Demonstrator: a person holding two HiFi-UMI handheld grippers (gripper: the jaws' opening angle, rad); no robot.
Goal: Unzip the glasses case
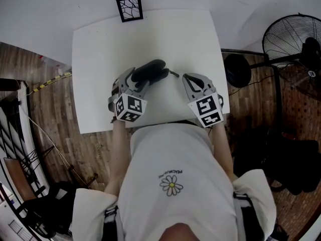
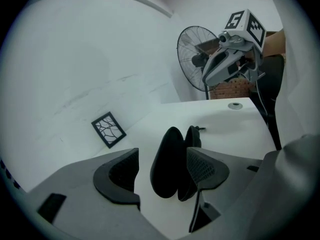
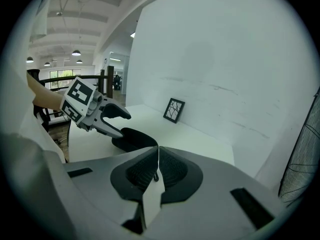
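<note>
- On the white table (image 1: 100, 59), near its middle and toward the person's edge, lies the black case (image 1: 150, 70). Its long axis runs across the table from left to right, the right end a little farther from the person.
- At the case's left end sits the left gripper (image 1: 136, 80). Its jaws are apart with the case between them. In its own view the left pad is clear of the shell and the right pad is at the case's side; I cannot tell whether it touches.
- At the case's right end a small zip pull (image 1: 173, 75) sticks out toward the right gripper (image 1: 184, 77).
- The right gripper's jaws are together, just beside the pull, and the left gripper view shows the pull free.
- Bare tabletop lies left of the case and beyond it, up to a small frame (image 1: 129, 7) leaning on the wall. The right gripper is near the table's right edge, and a fan (image 1: 293, 39) stands on the floor past that edge.
- The case is a smooth, dark, rounded clamshell. The left gripper view shows its two halves parted along the seam.
</note>
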